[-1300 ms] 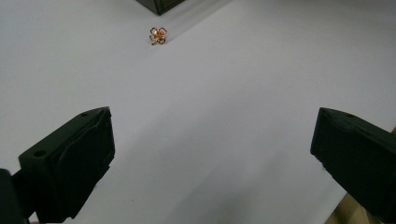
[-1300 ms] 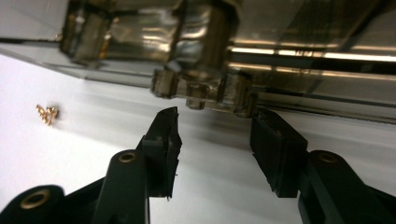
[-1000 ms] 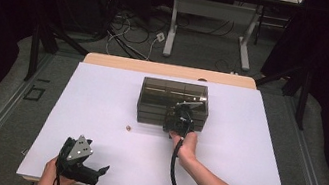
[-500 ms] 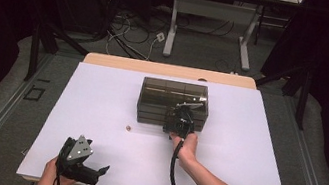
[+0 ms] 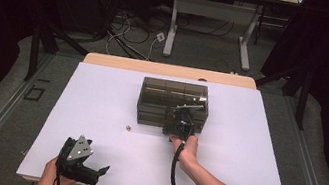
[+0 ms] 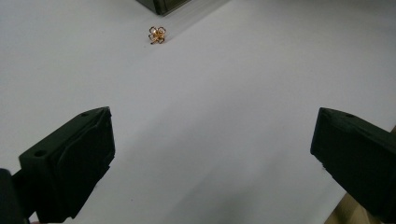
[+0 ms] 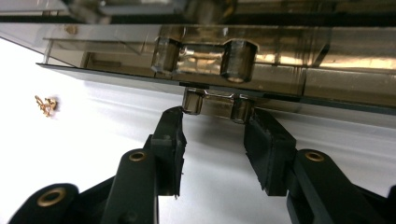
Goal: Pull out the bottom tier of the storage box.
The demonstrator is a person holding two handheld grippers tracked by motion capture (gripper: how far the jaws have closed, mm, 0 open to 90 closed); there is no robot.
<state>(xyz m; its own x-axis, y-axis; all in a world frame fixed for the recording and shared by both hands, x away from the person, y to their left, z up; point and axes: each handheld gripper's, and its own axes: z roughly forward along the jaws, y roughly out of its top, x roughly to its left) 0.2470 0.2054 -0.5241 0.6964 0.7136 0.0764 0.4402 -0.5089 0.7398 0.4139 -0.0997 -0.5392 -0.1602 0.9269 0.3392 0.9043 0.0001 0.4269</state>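
Right gripper view puts the right gripper (image 7: pixel 215 126) at the smoky box's (image 5: pixel 173 101) lower drawer handle (image 7: pixel 215 103), jaws flanking it, not yet clamped. Drawer looks shut, so the pull is ahead. Left of the box lies the gold earring (image 6: pixel 157 34), untouched. Left gripper (image 6: pixel 210 154) hangs spread wide, well short of the box.

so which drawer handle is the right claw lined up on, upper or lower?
The lower handle: the right claw has a fingertip at each end of it. The upper handle sits clear above, untouched.
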